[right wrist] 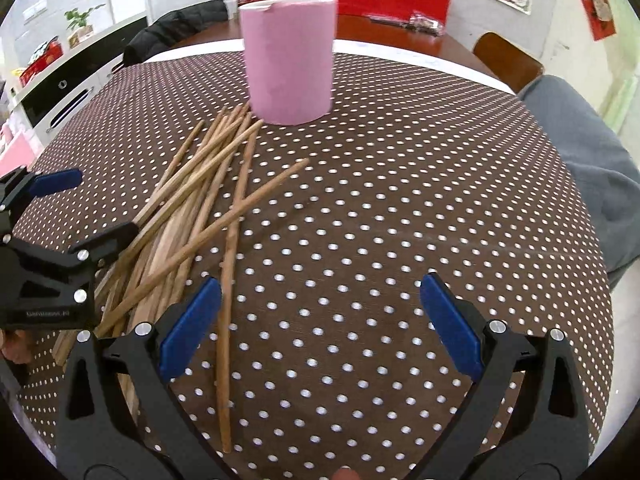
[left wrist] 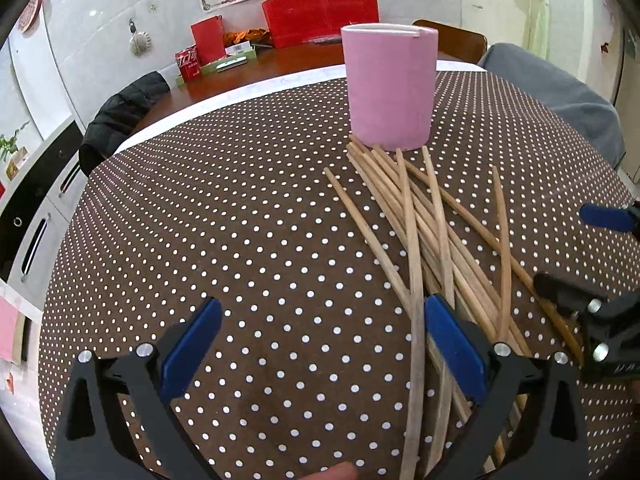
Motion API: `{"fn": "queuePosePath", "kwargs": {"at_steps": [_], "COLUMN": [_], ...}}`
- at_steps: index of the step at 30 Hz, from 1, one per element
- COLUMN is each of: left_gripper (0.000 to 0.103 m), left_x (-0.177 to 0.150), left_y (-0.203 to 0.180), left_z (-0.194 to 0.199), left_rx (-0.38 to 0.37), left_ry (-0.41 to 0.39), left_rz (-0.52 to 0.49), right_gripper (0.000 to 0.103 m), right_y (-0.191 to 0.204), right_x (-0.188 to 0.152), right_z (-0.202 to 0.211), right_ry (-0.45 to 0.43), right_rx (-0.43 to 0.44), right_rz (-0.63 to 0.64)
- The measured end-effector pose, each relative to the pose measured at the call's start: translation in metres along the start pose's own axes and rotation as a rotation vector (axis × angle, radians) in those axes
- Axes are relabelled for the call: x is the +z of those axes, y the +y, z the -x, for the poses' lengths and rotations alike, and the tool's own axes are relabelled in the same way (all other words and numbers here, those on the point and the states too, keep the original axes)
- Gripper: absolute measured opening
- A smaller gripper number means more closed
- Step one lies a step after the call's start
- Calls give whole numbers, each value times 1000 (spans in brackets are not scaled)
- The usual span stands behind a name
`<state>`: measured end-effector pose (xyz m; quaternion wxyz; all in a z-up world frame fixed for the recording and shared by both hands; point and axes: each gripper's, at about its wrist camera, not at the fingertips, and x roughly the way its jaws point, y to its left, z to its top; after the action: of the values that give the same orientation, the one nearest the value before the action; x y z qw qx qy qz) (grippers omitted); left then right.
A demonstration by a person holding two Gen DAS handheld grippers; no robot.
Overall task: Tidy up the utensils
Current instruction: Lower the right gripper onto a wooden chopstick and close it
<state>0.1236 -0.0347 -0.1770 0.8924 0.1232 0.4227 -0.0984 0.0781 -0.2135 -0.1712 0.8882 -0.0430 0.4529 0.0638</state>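
A pink cylindrical holder (left wrist: 389, 87) stands upright on the polka-dot tablecloth (left wrist: 240, 220); it also shows in the right wrist view (right wrist: 289, 60). Several wooden chopsticks (left wrist: 432, 236) lie in a loose crossed pile in front of it, also seen in the right wrist view (right wrist: 192, 208). My left gripper (left wrist: 322, 334) is open and empty, its right finger over the pile's near ends. My right gripper (right wrist: 320, 312) is open and empty, just right of the pile, one chopstick (right wrist: 227, 320) by its left finger. Each gripper shows in the other's view: the right one (left wrist: 600, 264) and the left one (right wrist: 60, 216).
A grey cloth (right wrist: 580, 168) lies at the table's right edge. Behind the table are a dark jacket on a chair (left wrist: 120, 116), a wooden side table with a red box (left wrist: 320, 12) and a red can (left wrist: 188, 62), and a wooden chair (right wrist: 508, 60).
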Motion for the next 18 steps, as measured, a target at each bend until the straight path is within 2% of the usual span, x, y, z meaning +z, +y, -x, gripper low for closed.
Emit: {"fn": "queuePosePath", "kwargs": {"at_steps": [3,6,7,9,10,11,18], "left_gripper": [100,100,100,100,100,100,100], "left_x": [6,14,16,19,20,22,30], "left_y": [6,10,10,8,8,9,15], "left_z": [-4,-9,-10,-11,-12,-14,-28], "left_rx": [3,1,7,20,25,26,24], "left_ry": [6,6,4,-3,-4,-3,22], "left_rz": [14,26,21,8,5,7,7], "right_gripper": [97,82,76,54,37,33,31], "right_y": [6,12,12,14,16,18,18], "right_x": [6,18,22,32,36,39,44], "right_z": [-9,-20,-22,-26,-28,-30,-37], "right_ry": [20,36,36,35,36,40,51], "right_rx": [14,25,36,43,47,48,50], "right_rz": [25,44,38,42,45,51,57]}}
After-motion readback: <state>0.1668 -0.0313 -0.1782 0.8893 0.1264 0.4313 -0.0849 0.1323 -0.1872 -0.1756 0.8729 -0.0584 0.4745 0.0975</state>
